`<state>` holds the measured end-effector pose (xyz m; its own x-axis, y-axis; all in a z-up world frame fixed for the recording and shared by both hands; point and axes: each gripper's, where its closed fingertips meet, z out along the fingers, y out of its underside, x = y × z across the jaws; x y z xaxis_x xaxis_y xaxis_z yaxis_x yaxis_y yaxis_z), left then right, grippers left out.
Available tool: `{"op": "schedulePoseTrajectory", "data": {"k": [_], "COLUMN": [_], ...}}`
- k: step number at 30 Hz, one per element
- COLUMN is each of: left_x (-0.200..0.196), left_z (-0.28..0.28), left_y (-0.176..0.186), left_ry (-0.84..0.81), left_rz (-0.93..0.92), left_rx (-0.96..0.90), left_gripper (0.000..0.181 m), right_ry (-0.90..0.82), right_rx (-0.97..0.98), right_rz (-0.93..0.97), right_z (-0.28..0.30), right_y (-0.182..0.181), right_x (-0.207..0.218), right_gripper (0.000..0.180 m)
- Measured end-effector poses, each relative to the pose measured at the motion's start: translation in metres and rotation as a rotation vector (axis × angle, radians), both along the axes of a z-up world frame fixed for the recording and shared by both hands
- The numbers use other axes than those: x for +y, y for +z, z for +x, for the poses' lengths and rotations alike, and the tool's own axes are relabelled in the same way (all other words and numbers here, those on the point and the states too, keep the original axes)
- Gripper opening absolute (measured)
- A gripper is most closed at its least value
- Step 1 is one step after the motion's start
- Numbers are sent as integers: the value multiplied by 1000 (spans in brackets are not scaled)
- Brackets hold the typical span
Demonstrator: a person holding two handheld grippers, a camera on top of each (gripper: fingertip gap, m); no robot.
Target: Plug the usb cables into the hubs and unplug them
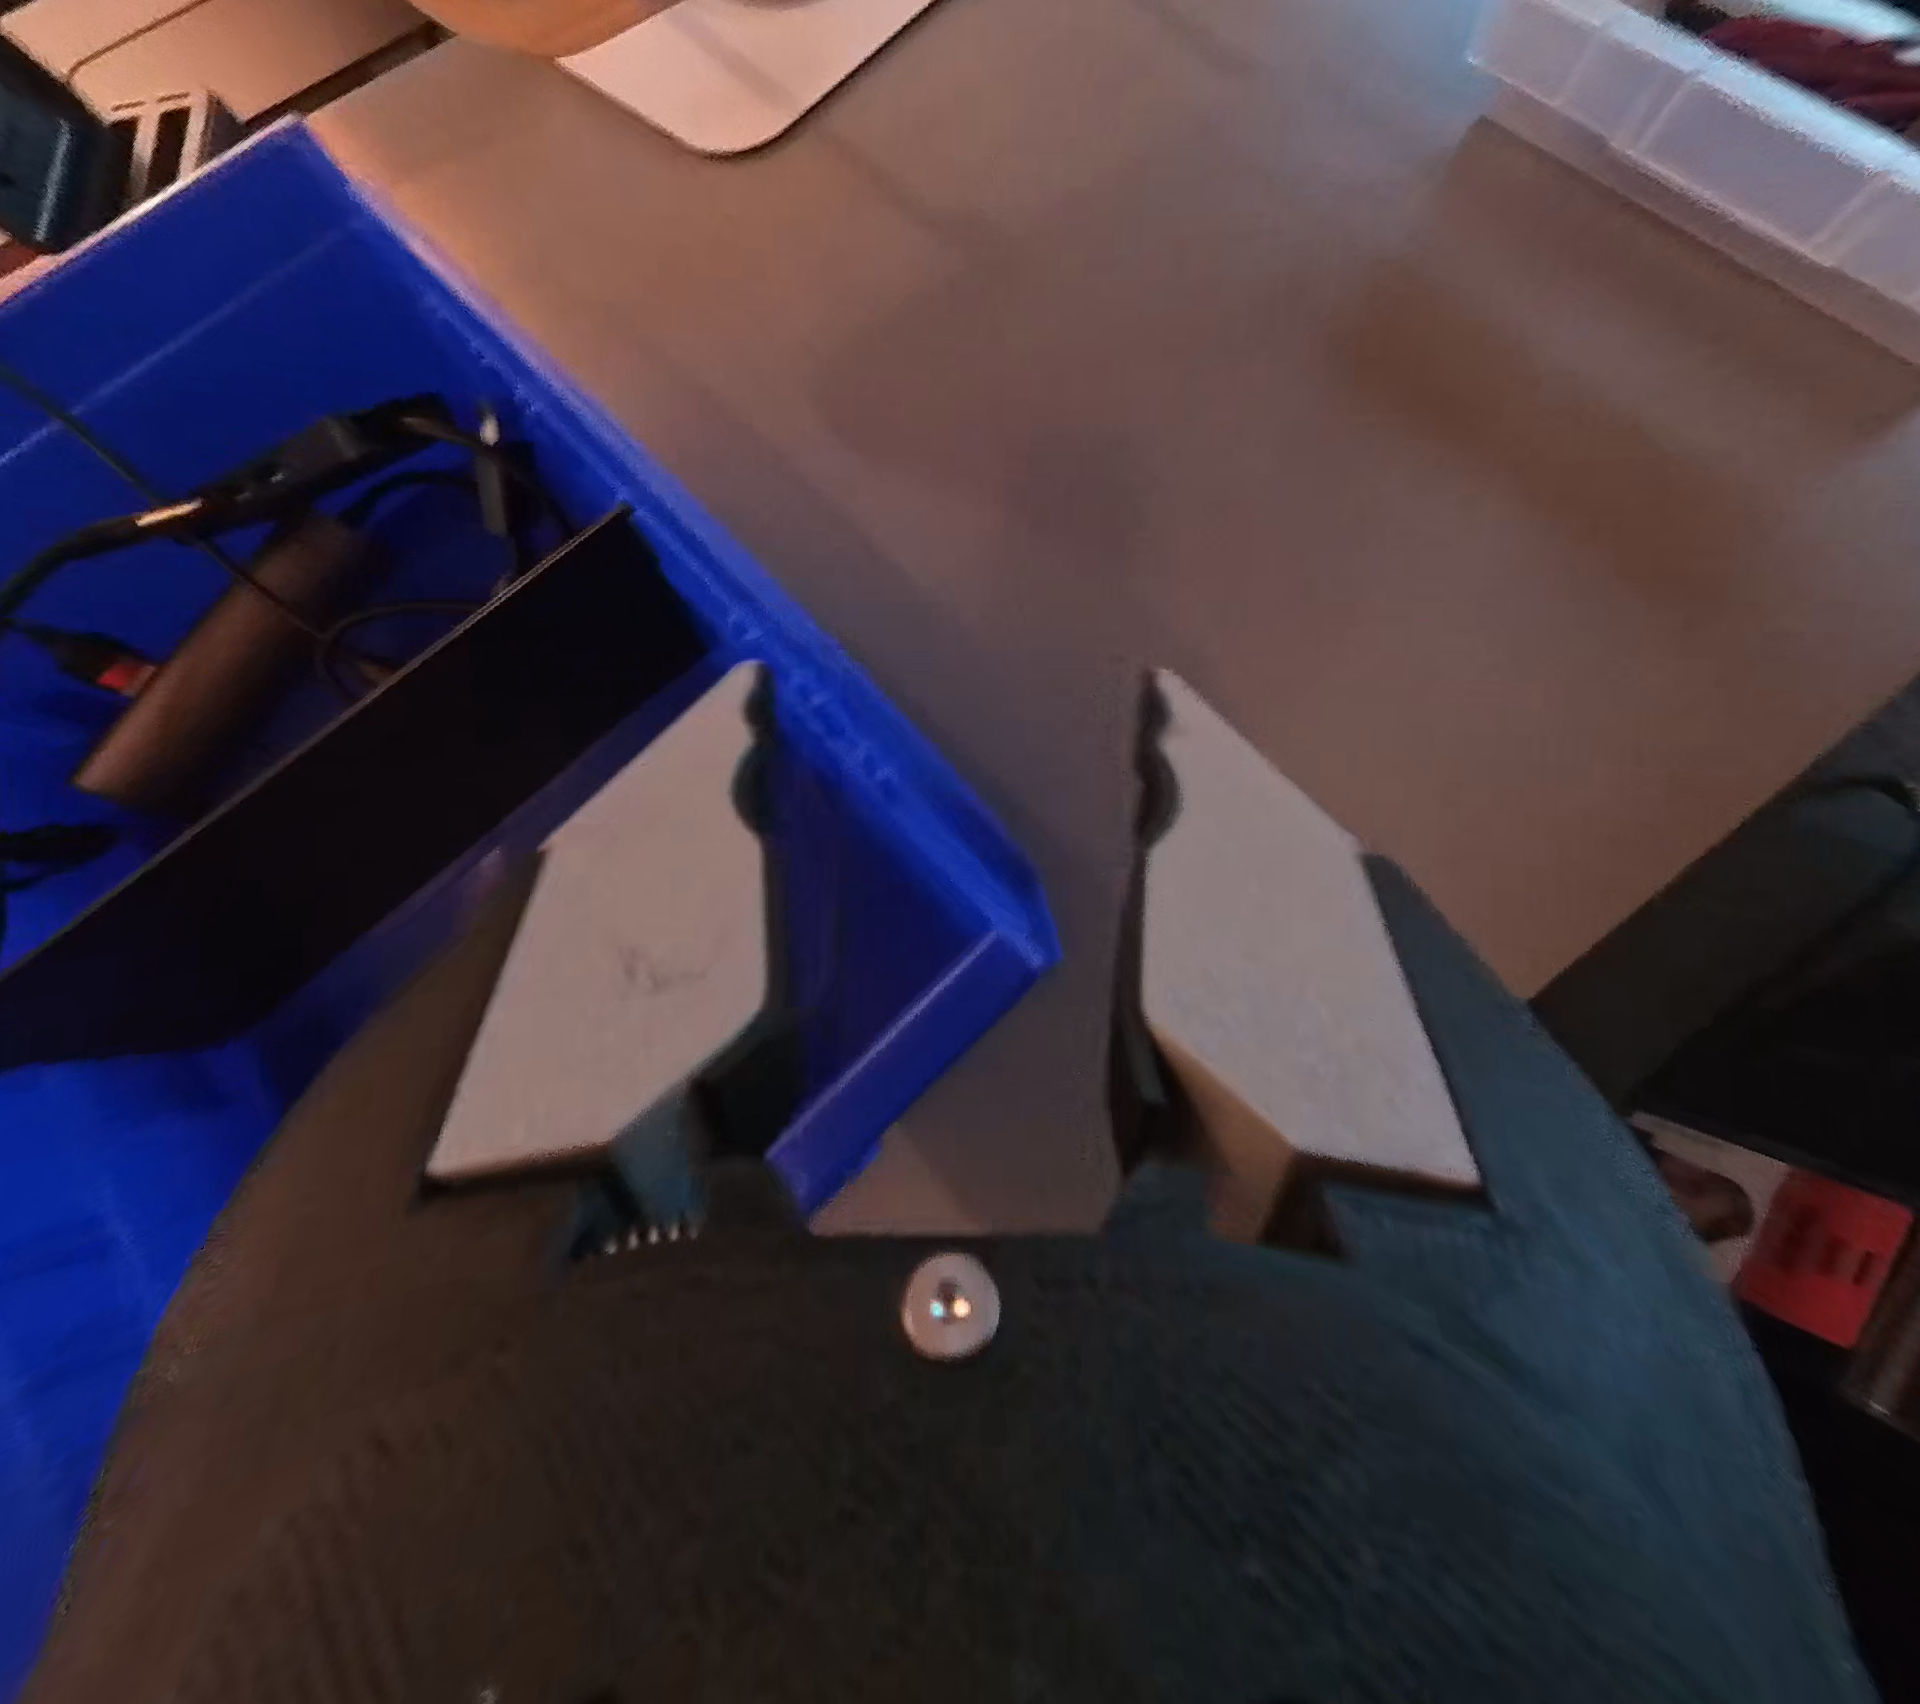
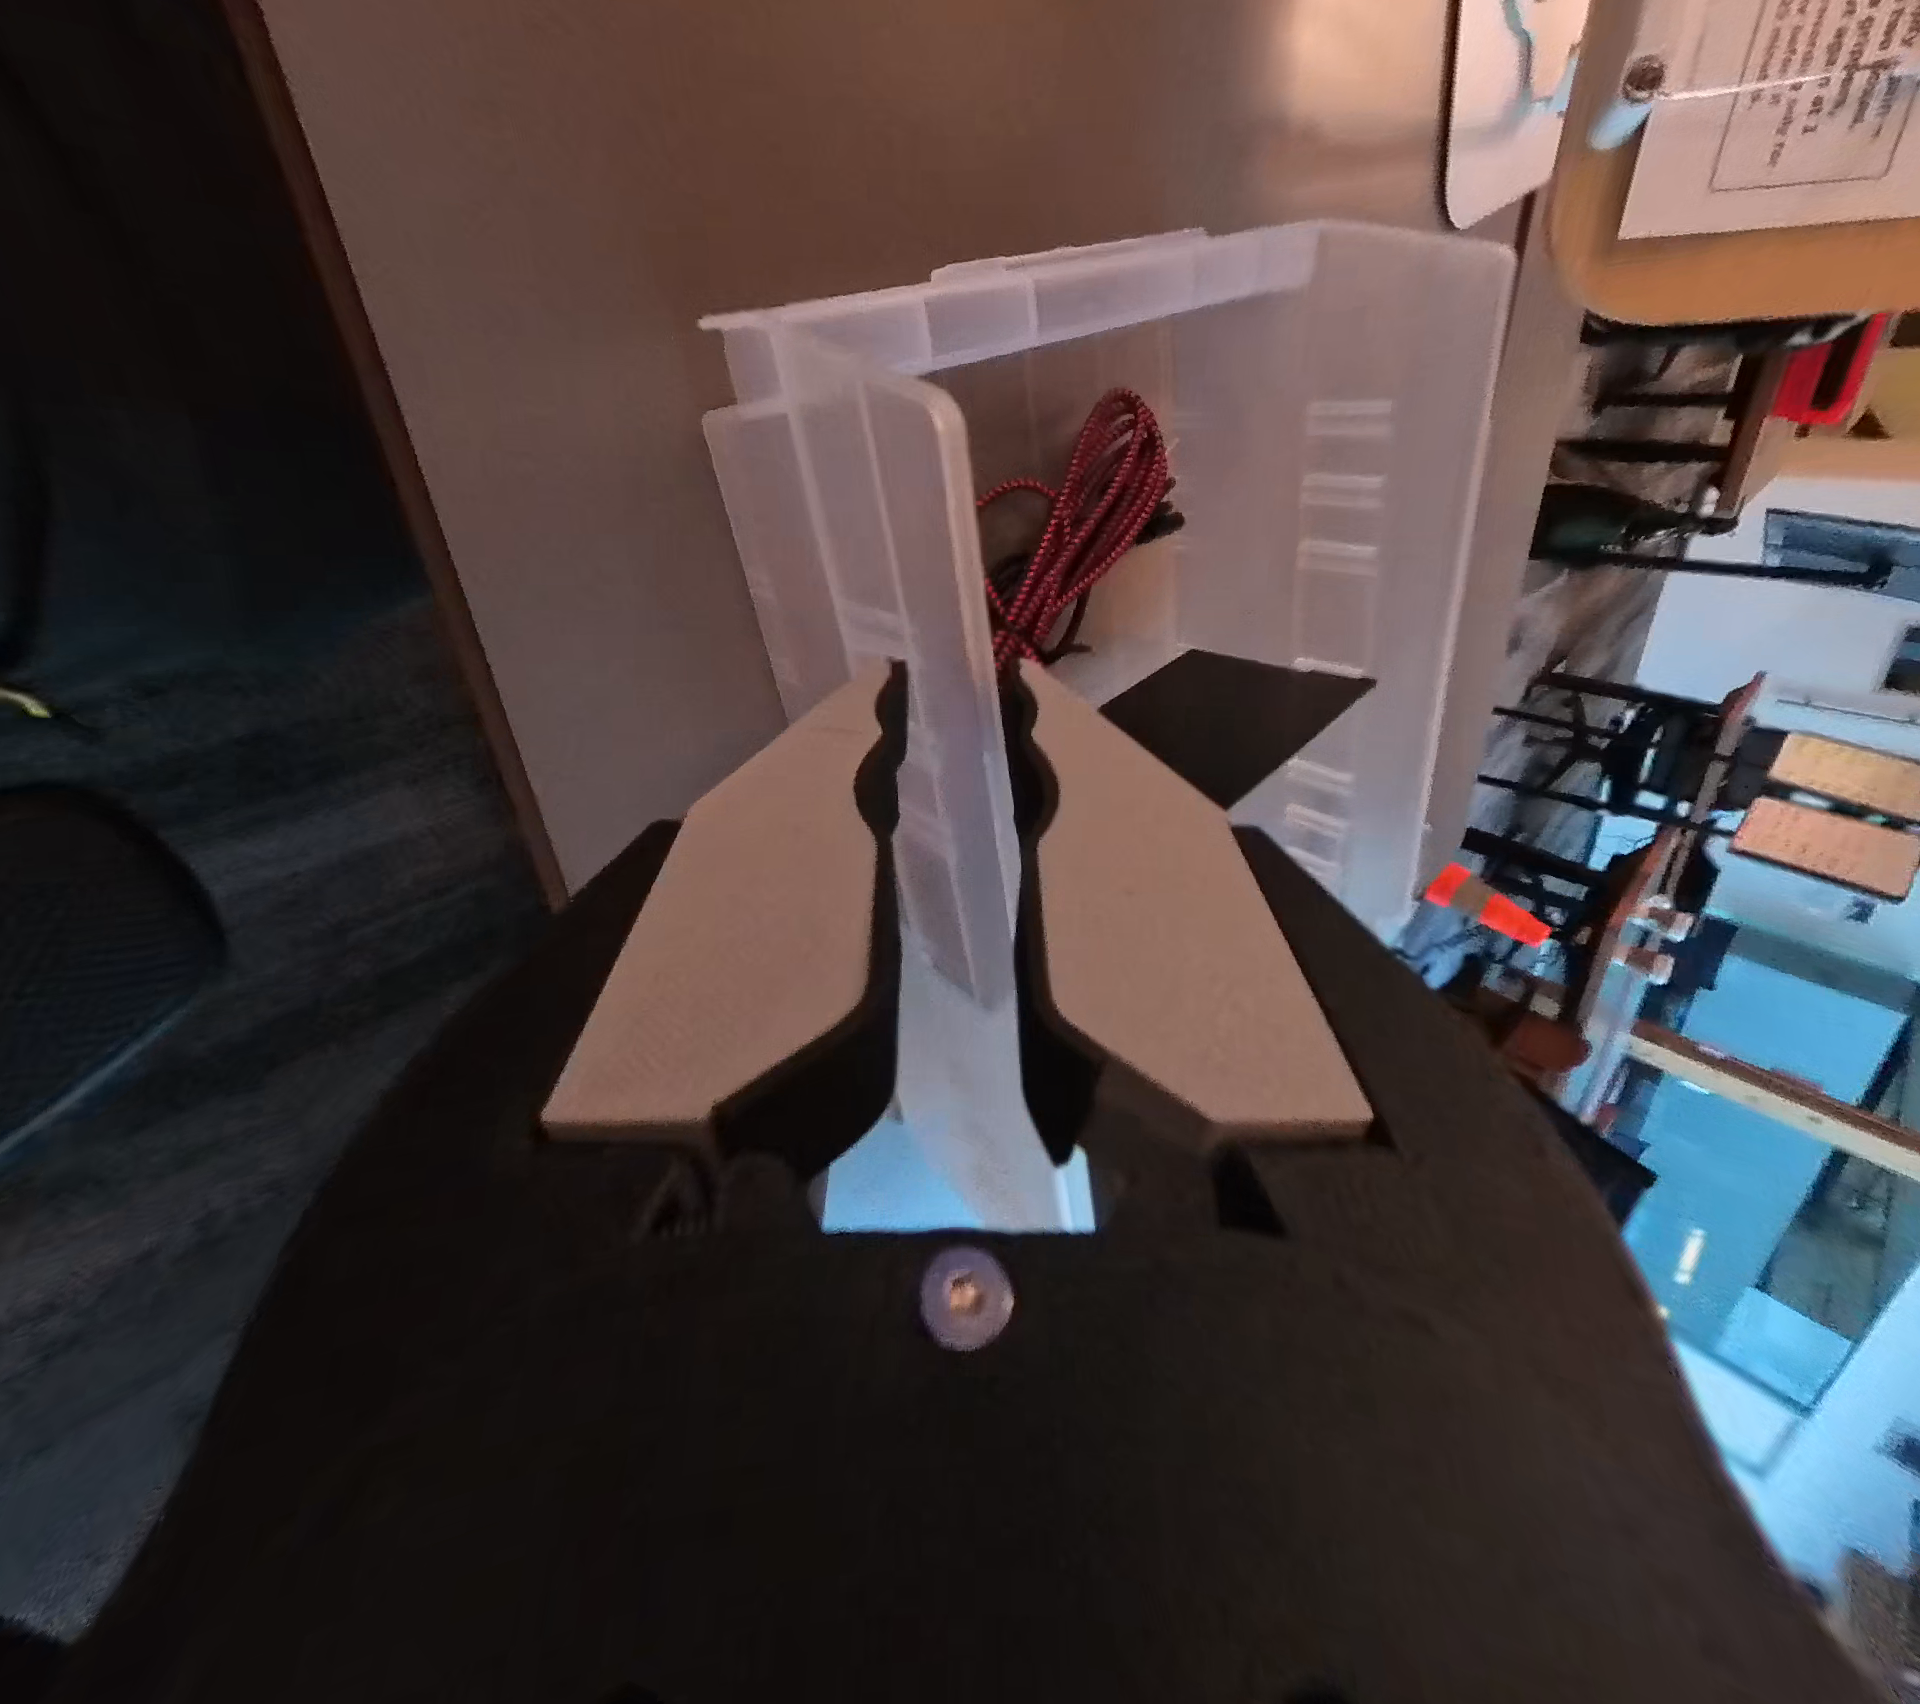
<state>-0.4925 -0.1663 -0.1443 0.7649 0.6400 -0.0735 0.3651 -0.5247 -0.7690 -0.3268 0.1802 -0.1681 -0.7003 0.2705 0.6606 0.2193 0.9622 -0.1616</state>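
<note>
Setting up — right gripper (image 2: 951, 698) clamps the clear box (image 2: 1351, 428) wall, red cable (image 2: 1101, 491) inside, left gripper (image 1: 951, 688) wide over the blue bin (image 1: 862, 781) corner, hub (image 1: 218, 667) within — next, likely cable pickup.

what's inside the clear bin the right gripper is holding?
The clear plastic bin holds a coiled red-and-black braided cable and a black divider panel. The right gripper grips its near wall, which hides the cable's lower end and any connectors.
</note>
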Motion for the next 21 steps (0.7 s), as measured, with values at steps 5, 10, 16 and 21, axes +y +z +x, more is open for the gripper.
{"op": "schedulePoseTrajectory", "data": {"k": [5,10,16,21], "left_x": [-13,-7,-3,-13], "left_z": [-3,-7,-11,-9], "left_y": [-10,-24,-55,-65], "left_ry": [20,23,19,-13], "left_rz": [-34,-73,-229,-305], "left_rx": [-35,-66,-75,-76], "left_gripper": [79,87,66,56], "right_ry": [-146,-154,-54,-132], "right_rx": [83,155,156,125], "right_rz": [-111,-330,-266,-49], "right_z": [14,5,-37,-54], "right_y": [29,63,43,10], "right_x": [31,-6,-93,-63], "right_gripper": [13,32,23,0]}}
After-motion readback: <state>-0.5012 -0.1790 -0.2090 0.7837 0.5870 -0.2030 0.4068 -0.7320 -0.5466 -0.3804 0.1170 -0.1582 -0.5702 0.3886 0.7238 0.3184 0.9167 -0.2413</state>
